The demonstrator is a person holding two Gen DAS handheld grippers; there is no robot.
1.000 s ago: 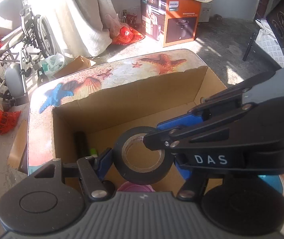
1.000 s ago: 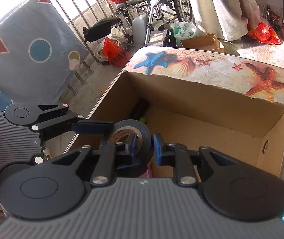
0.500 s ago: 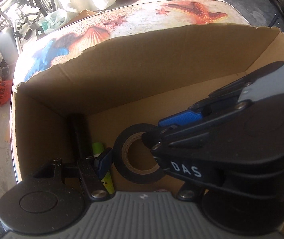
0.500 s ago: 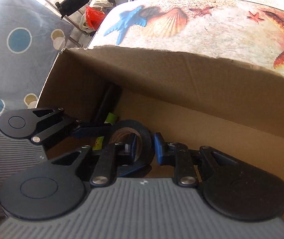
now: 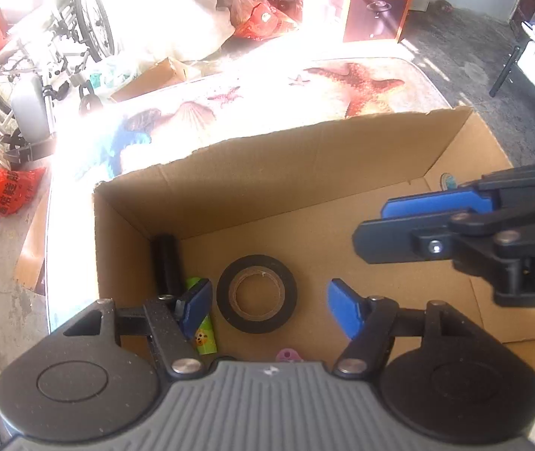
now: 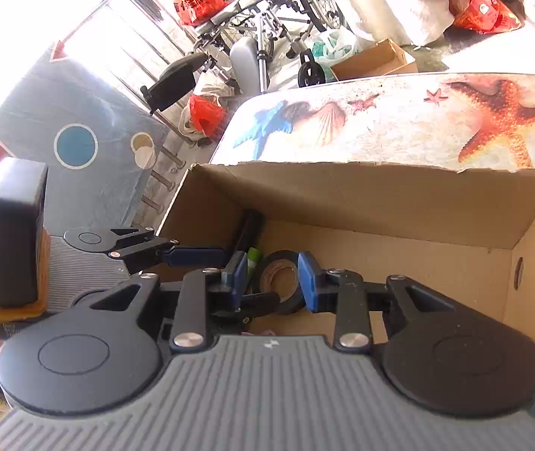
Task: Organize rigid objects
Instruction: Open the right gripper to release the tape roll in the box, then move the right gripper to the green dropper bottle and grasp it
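Left wrist view: the tape roll [image 5: 256,292] lies flat on the box [image 5: 305,158] floor, straight ahead between your left gripper [image 5: 267,302] fingers, spread wide and empty; your right gripper [image 5: 372,225], nearly closed, empty, hangs farther right.

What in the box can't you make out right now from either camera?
- Pink item, left wrist view: mostly hidden behind the left hand-held gripper body; its identity is unclear.
- Black cylinder in the corner: in shadow, type unreadable.
- Tape roll, right wrist view: lower part hidden by the right hand-held gripper.
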